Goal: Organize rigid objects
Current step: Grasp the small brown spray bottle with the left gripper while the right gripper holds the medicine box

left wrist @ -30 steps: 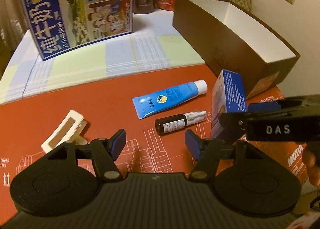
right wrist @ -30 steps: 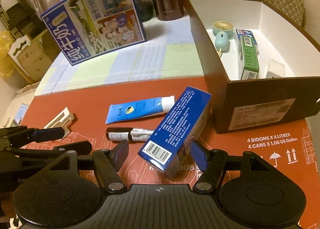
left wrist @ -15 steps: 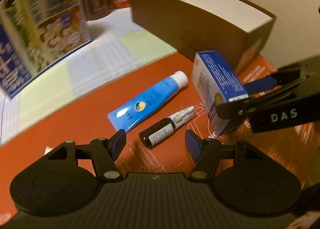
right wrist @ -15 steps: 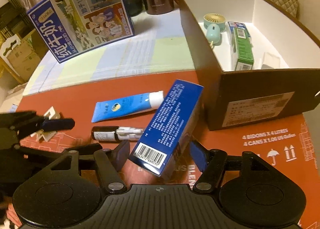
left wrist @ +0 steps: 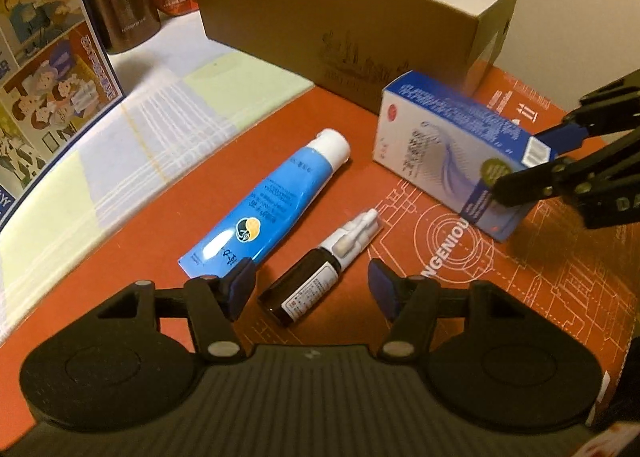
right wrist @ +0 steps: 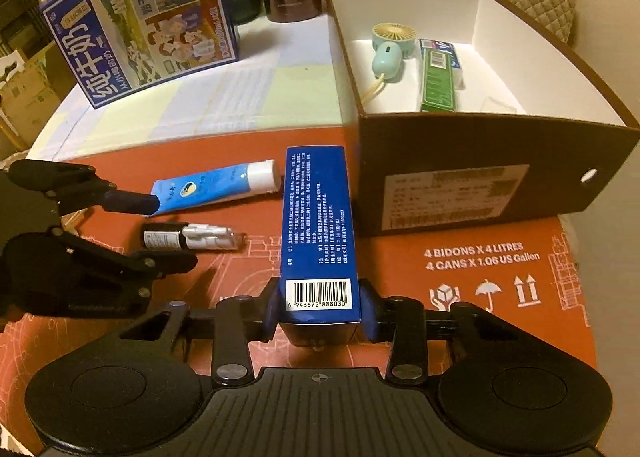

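A: Two claws in play. Right claw [right wrist: 320, 307] has just been closing, and its pads now press both sides of the blue carton [right wrist: 316, 229] at the barcode end. A second ago the carton sat loose and tilted between wide jaws; now it's clamped and squared up, so the pick is made.

B: Where's the carton relative to the brown box [right wrist: 472, 185]?

A: Just beside the box's near wall, far end low near the red mat [right wrist: 500, 289] on the bench. Can't tell if it's lifted clear. The box already holds a small fan [right wrist: 390, 49] and a green pack [right wrist: 438, 77]; I'd judge the carton goes in next.

B: Left claw?

A: Left claw [left wrist: 312, 287] is about half open and has just been narrowing a little. Nothing gripped. It has come in over the dark spray bottle [left wrist: 320, 271], which lies on the mat between the fingers, pads apart from it. Blue tube [left wrist: 276, 205] lies right beside the bottle, on the side away from the box, touching nothing of the claw as far as I can see.

B: Meaning?

A: Probably the bottle is the left's next pick.
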`<state>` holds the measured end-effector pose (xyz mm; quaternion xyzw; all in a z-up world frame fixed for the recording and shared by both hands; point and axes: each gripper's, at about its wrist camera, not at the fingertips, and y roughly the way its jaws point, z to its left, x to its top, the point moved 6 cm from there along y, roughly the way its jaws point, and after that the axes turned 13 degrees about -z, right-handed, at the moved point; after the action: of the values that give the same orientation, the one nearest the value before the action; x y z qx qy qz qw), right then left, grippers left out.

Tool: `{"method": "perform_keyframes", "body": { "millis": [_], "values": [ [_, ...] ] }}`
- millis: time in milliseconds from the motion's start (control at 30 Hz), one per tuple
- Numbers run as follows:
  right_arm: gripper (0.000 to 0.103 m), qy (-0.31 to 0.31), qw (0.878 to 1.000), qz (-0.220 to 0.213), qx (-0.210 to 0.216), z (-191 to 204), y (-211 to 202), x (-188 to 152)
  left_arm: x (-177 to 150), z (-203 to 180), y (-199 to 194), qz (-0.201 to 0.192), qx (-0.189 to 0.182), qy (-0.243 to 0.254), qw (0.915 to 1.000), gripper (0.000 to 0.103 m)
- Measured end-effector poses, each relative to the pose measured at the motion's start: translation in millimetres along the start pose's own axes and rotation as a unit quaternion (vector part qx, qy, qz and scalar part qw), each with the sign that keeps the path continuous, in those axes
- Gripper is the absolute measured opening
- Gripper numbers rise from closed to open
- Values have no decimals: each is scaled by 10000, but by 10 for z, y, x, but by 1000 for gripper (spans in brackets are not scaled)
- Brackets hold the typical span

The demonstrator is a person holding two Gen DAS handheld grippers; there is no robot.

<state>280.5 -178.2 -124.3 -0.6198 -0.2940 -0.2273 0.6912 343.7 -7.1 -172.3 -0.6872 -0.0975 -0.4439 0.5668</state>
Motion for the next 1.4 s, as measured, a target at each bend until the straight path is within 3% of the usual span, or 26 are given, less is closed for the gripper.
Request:
{"method": "perform_keyframes", "body": {
  "millis": [300,433,967,1100,1400],
  "values": [
    [36,-25,10000,19,-12,-21,-57,-31,-32,-5,34,120,47,-211,9997,39],
    [36,-50,10000,25,15,-21,-85,-46,-57,-31,-7,115,13,-406,9991,20],
    [37,-331,9984,151,433,47,-287,-243,-329,-224,-346,267,433,-1330,9898,20],
    [45,-438,9981,197,382,77,-230,-219,-281,-159,-308,330,496,-1527,9865,20],
    [48,-573,9972,108,471,116,-24,-64,-222,-188,-233,437,639,-1385,9873,19]
  ]
}}
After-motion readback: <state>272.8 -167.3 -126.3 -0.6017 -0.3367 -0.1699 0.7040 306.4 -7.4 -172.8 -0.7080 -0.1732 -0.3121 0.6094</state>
